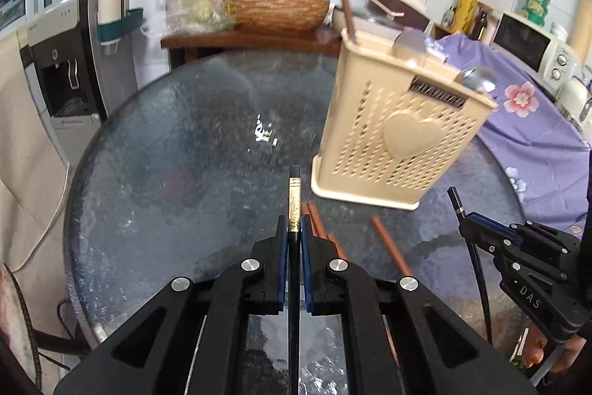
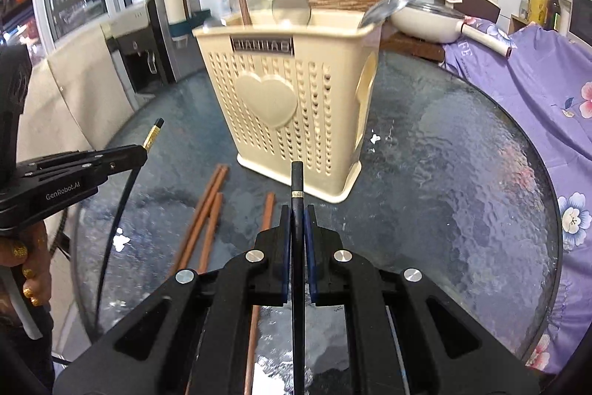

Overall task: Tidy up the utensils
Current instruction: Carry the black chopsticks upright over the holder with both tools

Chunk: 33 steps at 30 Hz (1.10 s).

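Observation:
A cream perforated utensil holder (image 1: 399,136) with a heart on its side stands on the round glass table (image 1: 177,173); it also shows in the right wrist view (image 2: 288,106). It holds a brown chopstick (image 1: 344,2) and metal spoons (image 2: 388,8). My left gripper (image 1: 295,228) is shut on a black chopstick with a gold band (image 1: 294,198), held above the table. My right gripper (image 2: 298,213) is shut on a black chopstick (image 2: 297,180), just in front of the holder. Several brown chopsticks (image 2: 211,213) lie on the table left of the holder.
A purple floral cloth (image 2: 536,106) covers the right side. A water dispenser (image 1: 70,62) stands at the left. A wooden counter behind holds a woven basin (image 1: 277,10), a pan (image 2: 425,19) and a microwave (image 1: 529,43).

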Motion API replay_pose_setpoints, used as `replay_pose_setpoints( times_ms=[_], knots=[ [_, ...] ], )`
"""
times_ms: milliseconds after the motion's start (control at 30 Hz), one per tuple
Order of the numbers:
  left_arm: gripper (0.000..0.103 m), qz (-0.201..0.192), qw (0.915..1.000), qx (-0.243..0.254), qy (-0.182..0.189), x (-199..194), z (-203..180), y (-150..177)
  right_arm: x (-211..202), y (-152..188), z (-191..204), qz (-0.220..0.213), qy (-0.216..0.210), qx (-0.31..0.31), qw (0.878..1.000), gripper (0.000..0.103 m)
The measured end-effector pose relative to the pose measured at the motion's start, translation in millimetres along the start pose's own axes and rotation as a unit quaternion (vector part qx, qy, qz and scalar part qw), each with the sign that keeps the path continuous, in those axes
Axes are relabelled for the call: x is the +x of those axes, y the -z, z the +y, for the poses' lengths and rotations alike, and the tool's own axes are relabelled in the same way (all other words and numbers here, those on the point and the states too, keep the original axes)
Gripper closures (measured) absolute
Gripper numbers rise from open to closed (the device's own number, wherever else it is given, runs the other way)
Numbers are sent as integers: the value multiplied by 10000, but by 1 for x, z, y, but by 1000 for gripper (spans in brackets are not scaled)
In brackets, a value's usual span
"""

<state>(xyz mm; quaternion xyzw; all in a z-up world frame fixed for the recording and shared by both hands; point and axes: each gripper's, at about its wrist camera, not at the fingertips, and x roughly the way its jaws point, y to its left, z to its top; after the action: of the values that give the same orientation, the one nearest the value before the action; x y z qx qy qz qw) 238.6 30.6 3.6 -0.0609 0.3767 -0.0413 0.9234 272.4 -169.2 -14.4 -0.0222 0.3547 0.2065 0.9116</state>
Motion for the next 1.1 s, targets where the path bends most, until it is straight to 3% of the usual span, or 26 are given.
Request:
replay_pose_setpoints(
  times_ms=[500, 1100],
  knots=[
    [96, -634, 9975, 210, 240, -62, -5, -13, -79, -14, -3, -633, -434, 80, 9970, 95],
    [96, -1110, 9923, 406, 366, -103, -10, -23, -129, -24, 6, -1063, -719, -74, 9917, 95]
  ],
)
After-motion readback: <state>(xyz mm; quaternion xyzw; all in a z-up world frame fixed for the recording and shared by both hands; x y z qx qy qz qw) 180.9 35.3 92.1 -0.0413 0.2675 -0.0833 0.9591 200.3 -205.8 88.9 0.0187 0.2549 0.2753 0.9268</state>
